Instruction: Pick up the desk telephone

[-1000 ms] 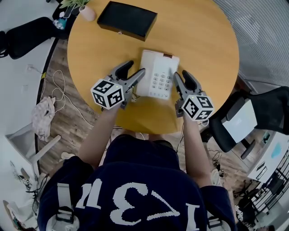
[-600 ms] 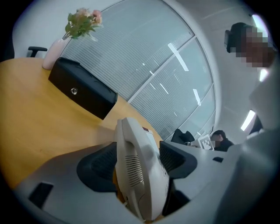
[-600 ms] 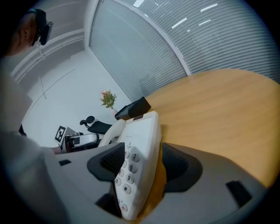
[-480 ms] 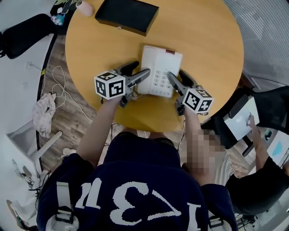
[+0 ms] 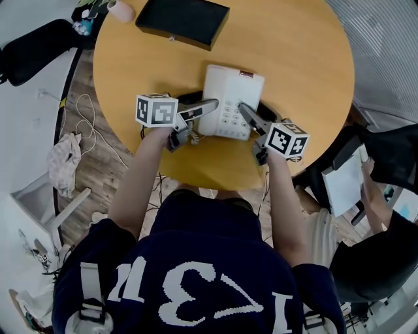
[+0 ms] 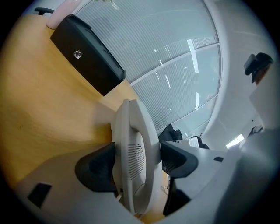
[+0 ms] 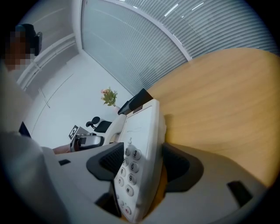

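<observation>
The white desk telephone [image 5: 232, 98] lies flat on the round wooden table [image 5: 294, 59], with its handset along its left side. My left gripper [image 5: 204, 103] straddles the handset [image 6: 135, 148] at the phone's near left. Its jaws are opening, with the handset between the pads [image 6: 98, 168] and no firm squeeze showing. My right gripper [image 5: 256, 111] straddles the keypad side [image 7: 142, 131] at the near right. Its jaws are opening too, one pad [image 7: 109, 162] over the keys and the other under the phone's edge. The left gripper [image 6: 138, 162] and the right gripper [image 7: 140, 164] both point slightly downward.
A black flat box [image 5: 183, 23] lies at the table's far side, behind the phone. A pink vase [image 5: 123, 11] stands at the far left rim. A seated person [image 5: 372, 248] and a chair are close to the table's right edge. Cables lie on the floor at the left.
Both grippers have come down and forward, from beside the phone's near corners to straddling its two sides, with their jaws wider. A person has come into view at the right.
</observation>
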`<state>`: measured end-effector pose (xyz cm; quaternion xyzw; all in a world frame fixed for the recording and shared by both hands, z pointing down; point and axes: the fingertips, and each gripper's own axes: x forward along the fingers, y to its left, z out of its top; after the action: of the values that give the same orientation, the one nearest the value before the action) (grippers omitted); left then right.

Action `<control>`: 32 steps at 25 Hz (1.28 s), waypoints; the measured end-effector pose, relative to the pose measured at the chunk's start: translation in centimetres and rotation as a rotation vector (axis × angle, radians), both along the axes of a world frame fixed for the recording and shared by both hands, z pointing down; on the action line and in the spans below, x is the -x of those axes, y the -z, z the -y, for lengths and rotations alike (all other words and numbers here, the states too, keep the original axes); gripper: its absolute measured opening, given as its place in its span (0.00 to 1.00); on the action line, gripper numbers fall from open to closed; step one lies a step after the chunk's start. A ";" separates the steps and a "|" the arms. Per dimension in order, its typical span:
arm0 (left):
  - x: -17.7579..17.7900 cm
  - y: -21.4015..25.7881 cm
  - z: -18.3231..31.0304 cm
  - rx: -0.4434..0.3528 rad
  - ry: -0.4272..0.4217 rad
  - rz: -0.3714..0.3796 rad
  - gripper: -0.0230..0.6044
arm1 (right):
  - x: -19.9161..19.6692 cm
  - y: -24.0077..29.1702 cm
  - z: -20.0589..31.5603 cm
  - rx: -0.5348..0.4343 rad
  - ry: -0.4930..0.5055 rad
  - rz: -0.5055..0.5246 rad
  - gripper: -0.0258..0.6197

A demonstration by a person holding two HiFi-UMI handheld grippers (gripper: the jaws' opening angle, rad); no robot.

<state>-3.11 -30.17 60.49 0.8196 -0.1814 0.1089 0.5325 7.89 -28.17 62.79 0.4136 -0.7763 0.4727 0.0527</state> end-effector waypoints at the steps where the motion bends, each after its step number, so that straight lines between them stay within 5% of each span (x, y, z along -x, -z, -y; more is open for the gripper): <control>1: 0.0 -0.1 0.1 -0.003 -0.003 0.001 0.54 | 0.0 0.0 0.0 0.000 -0.005 -0.005 0.44; 11: 0.3 0.5 0.1 -0.085 0.059 -0.007 0.53 | -0.4 0.2 0.3 -0.044 -0.080 -0.034 0.43; 21: 0.2 7.7 -0.3 -0.350 0.072 0.005 0.51 | -0.8 6.7 0.7 -0.206 -0.108 -0.004 0.41; 32: 0.1 20.5 0.3 -0.664 0.125 -0.079 0.51 | -1.3 20.3 2.4 -0.532 -0.081 -0.043 0.40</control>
<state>-3.23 -30.49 39.98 0.9391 -0.2360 -0.0209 0.2487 9.17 -30.62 42.54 0.4536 -0.8547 0.2449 -0.0606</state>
